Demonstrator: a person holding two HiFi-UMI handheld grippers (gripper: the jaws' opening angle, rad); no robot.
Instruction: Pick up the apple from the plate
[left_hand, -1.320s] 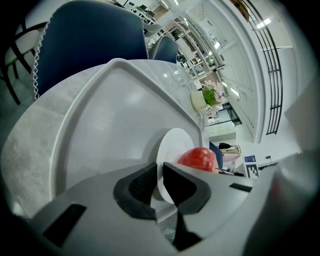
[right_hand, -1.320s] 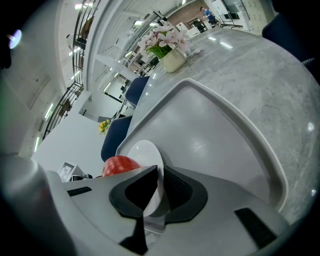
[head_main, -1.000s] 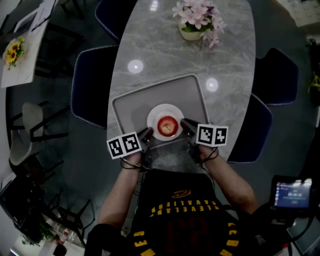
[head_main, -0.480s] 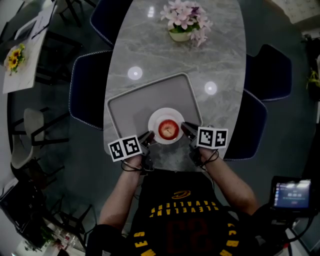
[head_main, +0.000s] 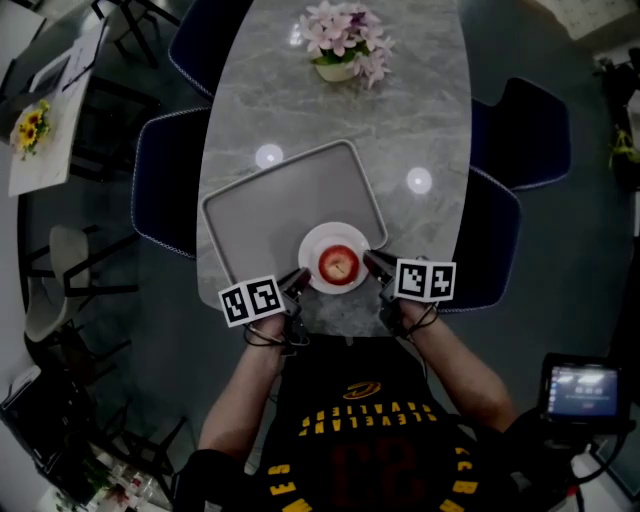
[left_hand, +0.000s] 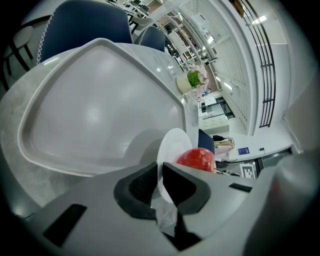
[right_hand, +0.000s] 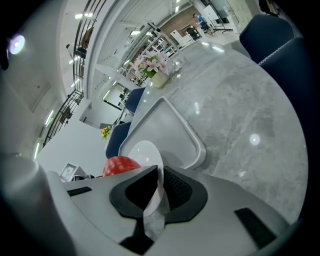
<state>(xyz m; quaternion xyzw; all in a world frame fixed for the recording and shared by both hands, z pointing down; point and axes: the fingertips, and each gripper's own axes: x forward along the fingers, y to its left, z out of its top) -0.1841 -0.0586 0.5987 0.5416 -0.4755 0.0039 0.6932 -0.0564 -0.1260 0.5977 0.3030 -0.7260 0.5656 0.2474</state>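
A red apple (head_main: 339, 265) rests on a small white plate (head_main: 318, 244), which is over the near right corner of a grey tray (head_main: 280, 205). My left gripper (head_main: 298, 281) is shut on the plate's left rim, and my right gripper (head_main: 372, 263) is shut on its right rim. In the left gripper view the plate (left_hand: 172, 145) stands edge-on between the dark pads, with the apple (left_hand: 196, 159) just past them. From the right gripper view the rim of the plate (right_hand: 141, 151) is pinched the same way, the apple (right_hand: 119, 165) to its left.
The tray lies on a grey marble oval table (head_main: 420, 120) with a pot of pink flowers (head_main: 340, 45) at the far end. Dark blue chairs (head_main: 165, 170) stand along both sides. A lit screen (head_main: 583, 390) sits at the lower right.
The plate with the apple has come from the tray's middle toward the person, to the tray's near right corner. Both grippers stayed shut on its rim.
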